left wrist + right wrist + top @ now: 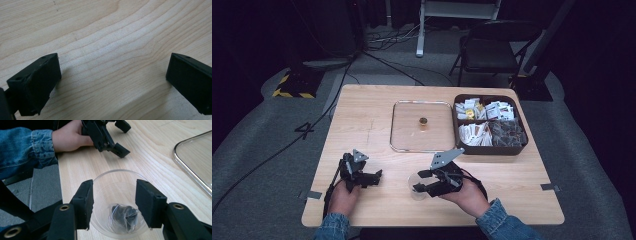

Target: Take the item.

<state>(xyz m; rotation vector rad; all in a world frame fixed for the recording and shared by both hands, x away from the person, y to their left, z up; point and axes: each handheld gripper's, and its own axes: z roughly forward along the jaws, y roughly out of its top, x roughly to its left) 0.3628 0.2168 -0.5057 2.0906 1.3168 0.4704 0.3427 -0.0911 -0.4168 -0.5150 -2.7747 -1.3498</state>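
So from the high view my right gripper (418, 180) sits near the front edge of the table (362, 115), with a clear plastic cup (416, 187) at its jaws, but you can barely make the cup out up there. The right gripper view (113, 202) is way better: the 2 jaws stand on either side of the cup (117, 195), one at each wall near the rim. I honestly can't tell if they're squeezing it or just sitting beside it. Down in the bottom of the cup there's something dark in a crinkly clear wrapper (124, 217), which the high view doesn't show at all.

My left gripper (373, 178) is off to the side of the cup, well apart from it, resting low on the wood. Its own view (113, 77) has the jaws spread wide with bare wood grain between them.

Beyond my right gripper, only the high view gives you the whole glass tray (404, 142) with a small brown jar (423, 122) in it, and the dark box of sachets (517, 150) just beside that.
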